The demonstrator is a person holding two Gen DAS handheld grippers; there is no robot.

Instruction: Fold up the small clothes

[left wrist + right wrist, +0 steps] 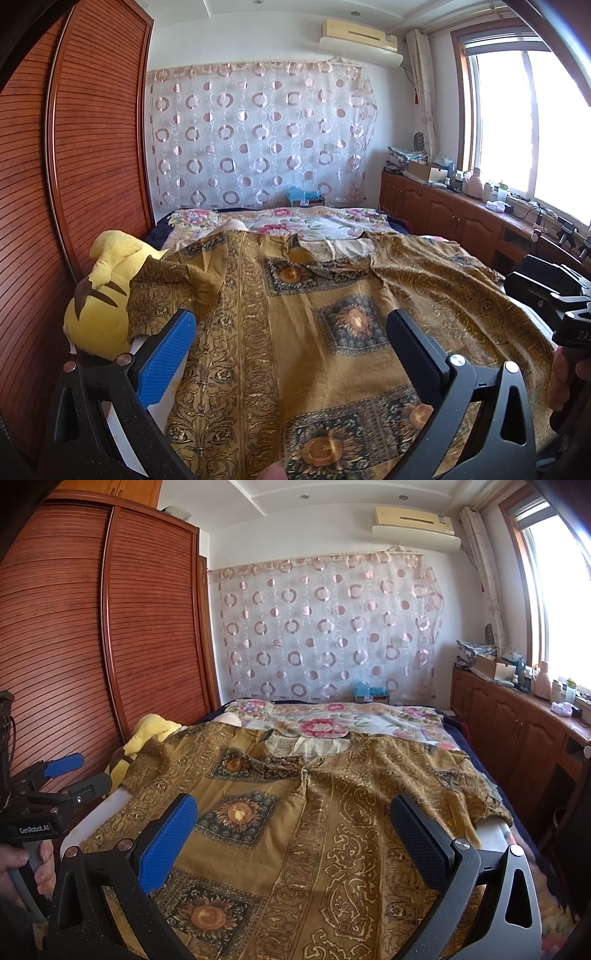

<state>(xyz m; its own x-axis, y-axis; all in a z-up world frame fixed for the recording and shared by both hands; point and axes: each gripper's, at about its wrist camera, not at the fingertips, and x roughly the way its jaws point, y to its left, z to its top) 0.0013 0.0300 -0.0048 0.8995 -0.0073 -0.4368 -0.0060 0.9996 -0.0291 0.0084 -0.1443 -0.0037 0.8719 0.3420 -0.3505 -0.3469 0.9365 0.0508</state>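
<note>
A yellow plush toy [107, 291] is lying beside the gold patterned shirt [295, 332], touching its sleeve. Both the left gripper [291, 332] and the right gripper [295, 816] are hovering wide above it, holding nothing; "GenRobot.AI" is showing on the left one.

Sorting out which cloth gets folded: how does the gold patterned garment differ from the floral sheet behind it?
The gold patterned garment is brown-gold with sunflower squares and scrollwork; the floral sheet is pale with pink flowers. The garment lies nearer the open left claw and right claw; the sheet lies farther back. The garment's edges are rumpled; the sheet looks smoother. Both lie spread on the bed.
</note>
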